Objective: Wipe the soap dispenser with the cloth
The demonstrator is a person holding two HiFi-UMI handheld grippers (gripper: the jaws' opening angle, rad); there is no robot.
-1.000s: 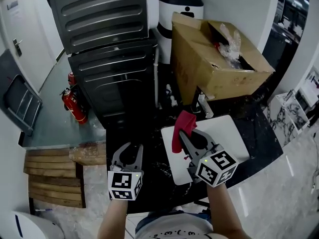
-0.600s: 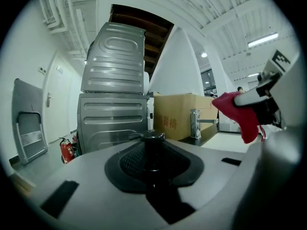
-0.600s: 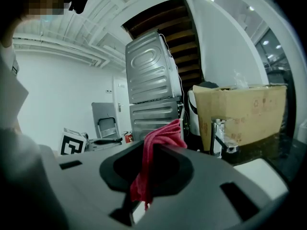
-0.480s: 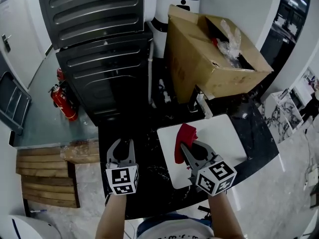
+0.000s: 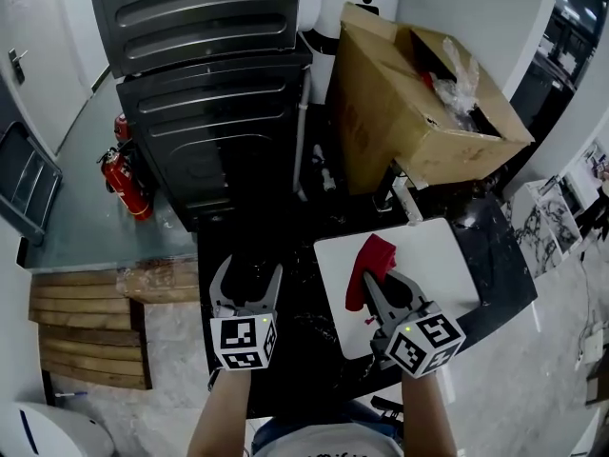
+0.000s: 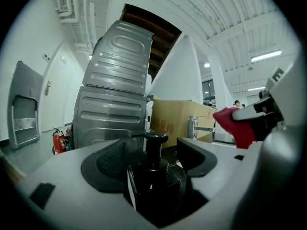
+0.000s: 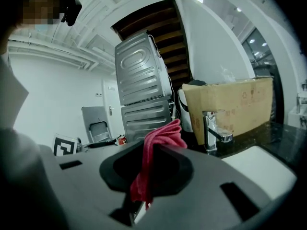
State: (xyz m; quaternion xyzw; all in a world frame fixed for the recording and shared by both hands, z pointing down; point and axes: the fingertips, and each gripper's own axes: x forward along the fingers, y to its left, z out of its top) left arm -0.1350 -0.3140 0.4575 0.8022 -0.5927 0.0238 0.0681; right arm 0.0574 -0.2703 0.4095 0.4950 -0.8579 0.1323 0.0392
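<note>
While head view shows your right gripper [image 5: 379, 276] clamping the red cloth [image 5: 371, 255], left gripper view has your left gripper [image 6: 160, 152] just opened around the soap dispenser [image 6: 156, 183]. Right gripper view: cloth's bunched, so steady the dispenser before wiping.

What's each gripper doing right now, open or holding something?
Left gripper: open, jaws just opened, soap dispenser standing between them, not gripped.
Right gripper: shut on the red cloth.

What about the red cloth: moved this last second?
Yes, toward the person: the red cloth in the right gripper poked past the white sink's far edge, now lies inside it.
</note>
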